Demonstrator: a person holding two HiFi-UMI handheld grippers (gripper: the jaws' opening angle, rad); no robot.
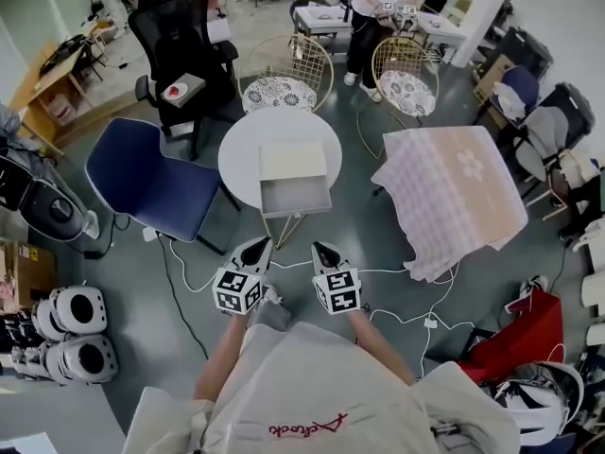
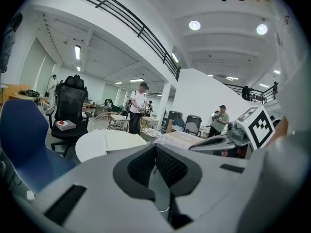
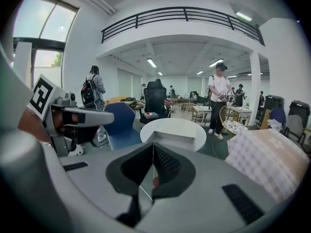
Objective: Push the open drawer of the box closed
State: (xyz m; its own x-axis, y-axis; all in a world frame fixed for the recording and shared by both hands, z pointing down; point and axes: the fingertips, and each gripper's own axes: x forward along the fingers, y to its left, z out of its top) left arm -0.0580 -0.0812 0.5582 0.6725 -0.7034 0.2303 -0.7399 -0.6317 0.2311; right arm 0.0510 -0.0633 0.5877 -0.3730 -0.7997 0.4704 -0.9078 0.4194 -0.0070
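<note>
A pale box (image 1: 294, 162) lies on the round white table (image 1: 241, 154), and its grey drawer (image 1: 296, 197) is pulled out toward me past the table's near edge. My left gripper (image 1: 256, 246) and right gripper (image 1: 322, 248) hang side by side over the floor, short of the drawer front and apart from it. Both point at the table. The left gripper view has its jaws (image 2: 155, 147) closed tip to tip with nothing between them, and the box (image 2: 121, 140) beyond. In the right gripper view the jaws (image 3: 153, 143) are also shut and empty, with the open drawer (image 3: 173, 139) straight ahead.
A blue chair (image 1: 151, 178) stands left of the table, and a table under a checked cloth (image 1: 454, 192) stands to its right. Two wire chairs (image 1: 284, 74) (image 1: 405, 74) and a black office chair (image 1: 180, 36) are behind. Cables (image 1: 406, 282) trail on the floor. A person (image 1: 373, 8) stands far back.
</note>
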